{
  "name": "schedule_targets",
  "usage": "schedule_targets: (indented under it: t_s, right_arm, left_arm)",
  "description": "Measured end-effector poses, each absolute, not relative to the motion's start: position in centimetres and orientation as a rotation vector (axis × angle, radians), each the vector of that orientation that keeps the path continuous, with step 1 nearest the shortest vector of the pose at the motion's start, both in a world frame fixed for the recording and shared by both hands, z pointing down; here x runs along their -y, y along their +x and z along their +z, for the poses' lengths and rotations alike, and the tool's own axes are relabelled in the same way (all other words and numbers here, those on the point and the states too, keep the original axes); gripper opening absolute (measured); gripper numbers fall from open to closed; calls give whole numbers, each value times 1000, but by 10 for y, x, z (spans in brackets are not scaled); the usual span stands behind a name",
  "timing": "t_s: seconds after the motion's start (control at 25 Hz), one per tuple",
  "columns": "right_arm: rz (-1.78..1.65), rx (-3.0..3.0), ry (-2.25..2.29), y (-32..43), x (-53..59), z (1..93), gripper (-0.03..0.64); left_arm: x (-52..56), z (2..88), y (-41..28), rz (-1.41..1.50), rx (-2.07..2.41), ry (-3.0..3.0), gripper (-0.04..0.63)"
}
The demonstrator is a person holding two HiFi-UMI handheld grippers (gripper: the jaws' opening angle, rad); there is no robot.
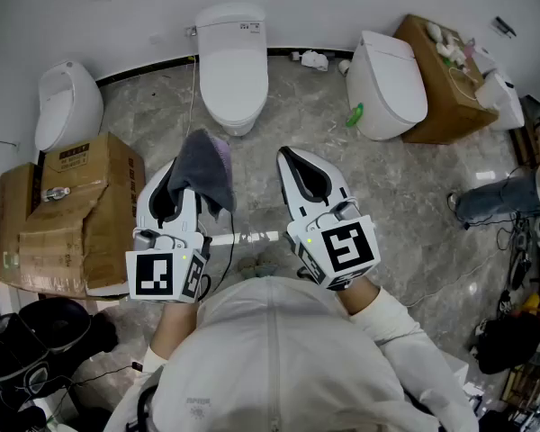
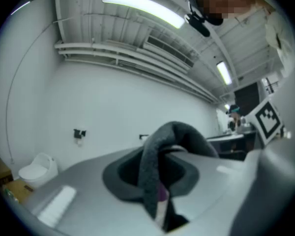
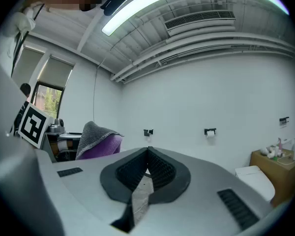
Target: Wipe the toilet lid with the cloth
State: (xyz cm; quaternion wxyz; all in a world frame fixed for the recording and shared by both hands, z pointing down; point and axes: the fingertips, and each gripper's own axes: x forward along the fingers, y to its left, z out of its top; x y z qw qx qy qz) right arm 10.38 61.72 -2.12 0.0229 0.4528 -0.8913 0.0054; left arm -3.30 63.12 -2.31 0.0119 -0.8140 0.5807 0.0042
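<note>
The white toilet (image 1: 233,68) with its lid (image 1: 234,79) closed stands against the far wall, ahead of both grippers. My left gripper (image 1: 182,180) is shut on a grey and purple cloth (image 1: 207,165), which drapes over its tips. In the left gripper view the cloth (image 2: 155,166) loops up out of the closed jaws. My right gripper (image 1: 292,162) is held level beside it, shut with nothing between its pads (image 3: 155,168). From the right gripper view the cloth (image 3: 96,139) shows at the left. Both grippers hang above the floor, short of the toilet.
A second toilet (image 1: 387,84) stands at the right beside a brown box (image 1: 436,88) with small items on top. A third toilet (image 1: 67,106) and cardboard boxes (image 1: 72,214) are at the left. Cables and gear (image 1: 513,241) lie along the right edge.
</note>
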Motion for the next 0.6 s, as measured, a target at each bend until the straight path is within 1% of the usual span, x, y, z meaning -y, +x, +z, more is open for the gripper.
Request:
schedule_targets:
  t_s: [0.6]
  right_arm:
    - [16,2665,1445,85,-619,-4,11]
  left_arm:
    - [-630,-14,-46,28,-1756,-2580,49]
